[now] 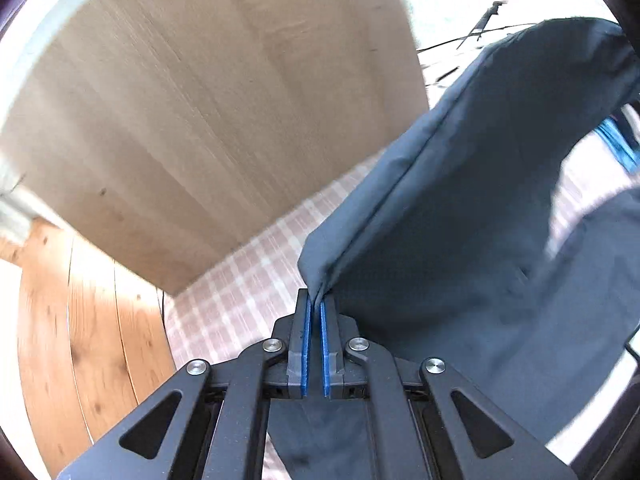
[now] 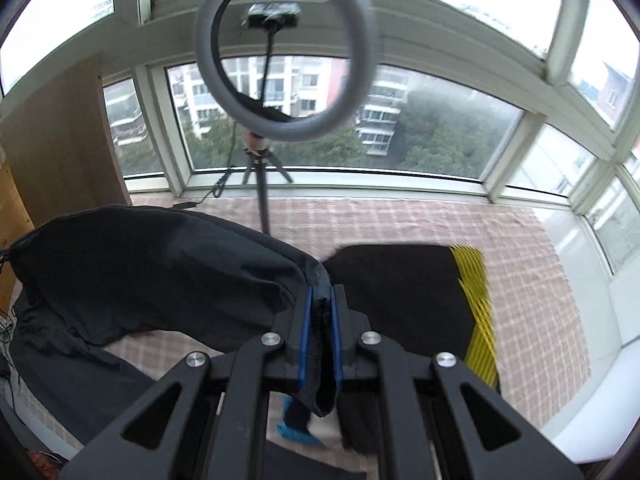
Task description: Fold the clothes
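Observation:
A dark grey garment (image 1: 460,216) hangs lifted above a pink checked cloth (image 1: 240,280). My left gripper (image 1: 316,304) is shut on one corner of its hemmed edge. My right gripper (image 2: 320,296) is shut on the other end of that edge, with fabric bunched between the blue pads (image 2: 303,332). In the right wrist view the garment (image 2: 140,272) stretches away to the left and sags down onto the checked cloth (image 2: 400,220). A black garment with yellow stripes (image 2: 420,292) lies flat on the cloth beyond my right gripper.
A light wooden panel (image 1: 200,100) stands at the left, with wooden floor boards (image 1: 80,312) below it. A ring light on a tripod (image 2: 288,64) stands by the window (image 2: 360,140) at the far edge. A foot in a blue cover (image 2: 298,432) shows below my right gripper.

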### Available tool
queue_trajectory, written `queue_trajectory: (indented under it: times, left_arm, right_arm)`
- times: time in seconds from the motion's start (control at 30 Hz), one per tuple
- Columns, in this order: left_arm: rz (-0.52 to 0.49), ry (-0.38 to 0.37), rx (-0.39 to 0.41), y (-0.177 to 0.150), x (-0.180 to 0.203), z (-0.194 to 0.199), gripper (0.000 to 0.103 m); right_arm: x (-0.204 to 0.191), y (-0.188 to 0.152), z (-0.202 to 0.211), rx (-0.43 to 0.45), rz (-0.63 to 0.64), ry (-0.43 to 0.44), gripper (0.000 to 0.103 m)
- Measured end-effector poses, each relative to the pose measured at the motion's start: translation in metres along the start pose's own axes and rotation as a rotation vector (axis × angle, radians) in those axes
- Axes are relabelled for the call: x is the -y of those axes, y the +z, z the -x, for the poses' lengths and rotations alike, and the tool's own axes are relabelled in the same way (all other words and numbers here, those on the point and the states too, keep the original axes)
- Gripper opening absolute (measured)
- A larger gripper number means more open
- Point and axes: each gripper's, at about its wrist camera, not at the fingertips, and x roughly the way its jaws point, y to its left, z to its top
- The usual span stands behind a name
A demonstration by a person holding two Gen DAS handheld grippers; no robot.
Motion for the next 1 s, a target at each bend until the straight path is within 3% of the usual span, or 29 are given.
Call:
queue_trajectory:
  times: [0.1, 0.23, 0.4, 0.57, 0.6, 0.67, 0.7, 0.8, 0.9, 1.0]
  left_arm:
    - [0.003, -0.057, -0.064, -0.059, 0.043, 0.01, 0.004]
    - [-0.023, -0.117, -0.217, -0.132, 0.098, -0.006, 0.009]
    - [-0.04, -0.121, -0.353, -0.172, 0.134, -0.022, 0.015]
    - [-0.063, -0.079, -0.367, -0.164, 0.155, 0.0, 0.017]
    - [-0.064, -0.08, -0.348, -0.165, 0.183, 0.024, 0.017]
    - [-0.123, -0.137, -0.286, -0.152, 0.236, 0.052, 0.02]
    - [-0.16, -0.172, -0.253, -0.142, 0.258, 0.058, 0.027]
    - [-0.301, -0.248, -0.183, -0.124, 0.294, 0.062, 0.034]
    - [-0.387, -0.335, -0.167, -0.108, 0.347, 0.057, 0.034]
    - [-0.476, -0.359, -0.181, -0.101, 0.392, 0.047, 0.034]
  right_arm:
    - [0.029, -0.065, 0.017, -0.018, -0.087, -0.009, 0.009]
    - [0.05, -0.163, 0.008, -0.084, -0.184, -0.021, 0.009]
    - [0.037, -0.249, -0.048, -0.235, -0.186, 0.013, 0.009]
    - [0.028, -0.278, -0.042, -0.213, -0.138, 0.034, 0.009]
    - [0.027, -0.281, -0.039, -0.21, -0.121, 0.027, 0.009]
    - [0.028, -0.288, -0.035, -0.205, -0.11, 0.021, 0.009]
    - [0.03, -0.291, -0.035, -0.205, -0.109, 0.022, 0.009]
    - [0.032, -0.294, -0.033, -0.19, -0.1, 0.025, 0.009]
    - [0.035, -0.293, -0.031, -0.18, -0.093, 0.04, 0.009]
    - [0.039, -0.288, -0.03, -0.178, -0.083, 0.058, 0.009]
